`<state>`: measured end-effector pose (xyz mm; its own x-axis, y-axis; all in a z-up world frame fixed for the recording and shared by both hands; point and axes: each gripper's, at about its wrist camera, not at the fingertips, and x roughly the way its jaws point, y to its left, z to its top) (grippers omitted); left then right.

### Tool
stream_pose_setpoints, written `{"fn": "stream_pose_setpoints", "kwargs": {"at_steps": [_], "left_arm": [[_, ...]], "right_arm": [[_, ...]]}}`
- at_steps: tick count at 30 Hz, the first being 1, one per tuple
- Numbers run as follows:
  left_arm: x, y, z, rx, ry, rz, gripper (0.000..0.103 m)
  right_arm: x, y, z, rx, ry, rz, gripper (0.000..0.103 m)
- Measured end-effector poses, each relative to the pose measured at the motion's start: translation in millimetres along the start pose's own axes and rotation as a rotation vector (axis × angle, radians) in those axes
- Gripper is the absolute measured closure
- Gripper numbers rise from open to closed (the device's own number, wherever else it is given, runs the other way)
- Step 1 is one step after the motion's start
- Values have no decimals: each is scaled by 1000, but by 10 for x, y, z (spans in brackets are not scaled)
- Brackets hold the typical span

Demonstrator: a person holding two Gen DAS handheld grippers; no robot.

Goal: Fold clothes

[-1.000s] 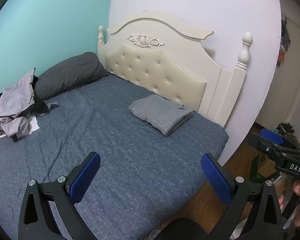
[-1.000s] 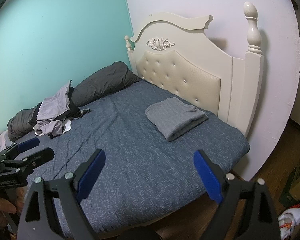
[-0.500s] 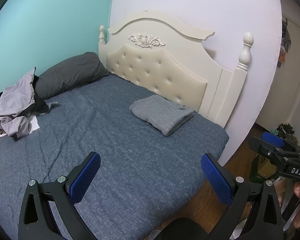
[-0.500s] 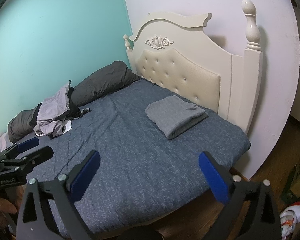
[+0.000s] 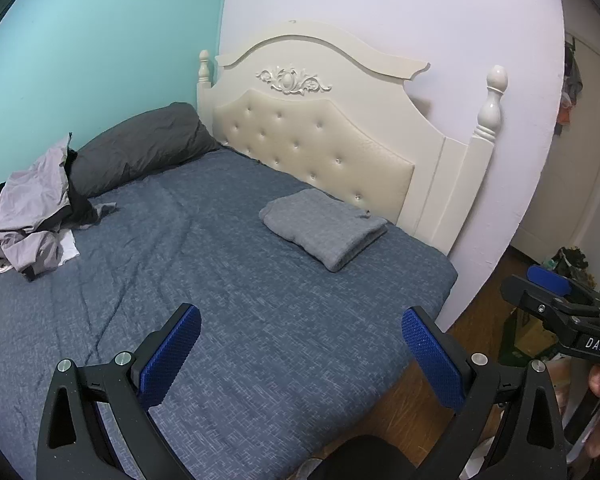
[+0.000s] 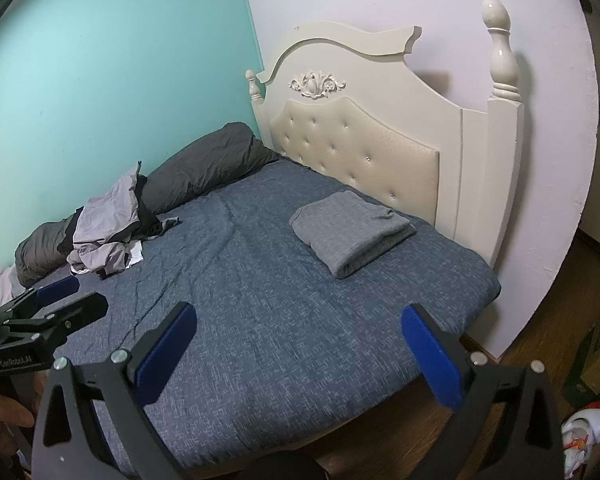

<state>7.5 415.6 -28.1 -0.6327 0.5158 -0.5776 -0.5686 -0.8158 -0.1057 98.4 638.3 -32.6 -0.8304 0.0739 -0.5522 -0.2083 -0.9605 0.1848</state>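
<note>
A neatly folded grey garment (image 5: 324, 232) (image 6: 352, 232) lies on the blue bed cover (image 5: 220, 300) (image 6: 260, 312) near the headboard, on the right side. A loose pile of lilac, black and white clothes (image 5: 32, 216) (image 6: 108, 236) sits at the far left by the wall. My left gripper (image 5: 300, 314) hangs open over the near part of the bed with nothing between its blue pads. My right gripper (image 6: 299, 311) is likewise wide open and holds nothing. Both are well short of either garment. Each gripper shows at the edge of the other's view.
A dark grey pillow (image 5: 140, 152) (image 6: 212, 160) lies along the teal wall. The cream tufted headboard (image 5: 320, 136) (image 6: 360, 140) with tall posts closes the far side. Wooden floor with a box (image 6: 592, 360) and clutter lies to the right of the bed.
The right gripper's jaws have spread wider apart. Both hands have stayed in place, and the clothes have not moved.
</note>
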Motion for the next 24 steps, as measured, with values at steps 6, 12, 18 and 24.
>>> {"fn": "stream_pose_setpoints", "kwargs": {"at_steps": [6,12,18,24], "left_arm": [[-5,7,6,-3,0,-1,1],[-10,10,1,-3,0,-1,1],[-16,16,3,-5,3,-1,1],[-14,4,5,-7,2,4,1]], "right_arm": [[-12,-8,-16,1,1,-5,0],[-26,-9,-31,4,2,-6,0],[-27,-7,-37,4,6,-3,0],[-37,3,-44,4,7,-3,0]]}}
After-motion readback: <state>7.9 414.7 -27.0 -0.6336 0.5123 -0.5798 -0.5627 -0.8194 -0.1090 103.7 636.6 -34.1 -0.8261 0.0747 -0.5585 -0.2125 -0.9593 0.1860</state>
